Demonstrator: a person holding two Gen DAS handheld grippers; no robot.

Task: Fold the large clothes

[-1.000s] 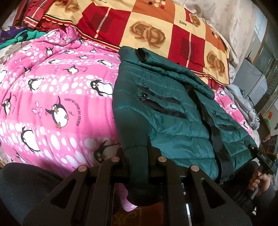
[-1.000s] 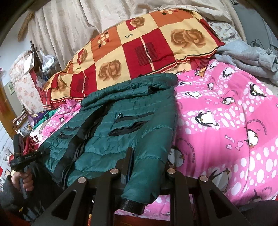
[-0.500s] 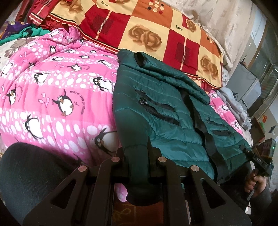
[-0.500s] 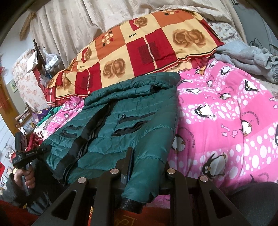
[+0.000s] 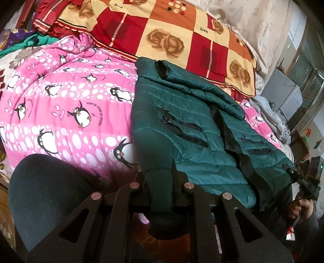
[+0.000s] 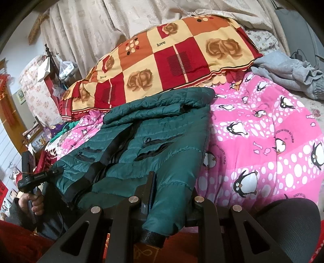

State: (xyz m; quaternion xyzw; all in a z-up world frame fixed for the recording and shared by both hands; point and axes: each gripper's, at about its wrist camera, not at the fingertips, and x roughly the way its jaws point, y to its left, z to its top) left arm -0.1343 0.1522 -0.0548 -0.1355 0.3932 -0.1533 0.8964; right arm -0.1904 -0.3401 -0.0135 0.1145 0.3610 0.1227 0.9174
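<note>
A dark green quilted jacket lies front up on the bed, over a pink penguin blanket, with its collar toward the pillows. My left gripper is shut on the jacket's near left sleeve end, which hangs down between the fingers. My right gripper is shut on the jacket's near right sleeve end, at the bed's front edge. Each gripper shows in the other's view, held at the jacket's far bottom corner: the right one and the left one.
A red and yellow checked quilt lies piled behind the jacket. Grey clothes lie at the bed's right end. A dark cushion or knee sits at the bed's front edge. Cream curtains hang behind.
Both cameras have drawn back and down a little, so more of the bed and quilt shows. Both grippers still hold the sleeve ends; the jacket lies much as before.
</note>
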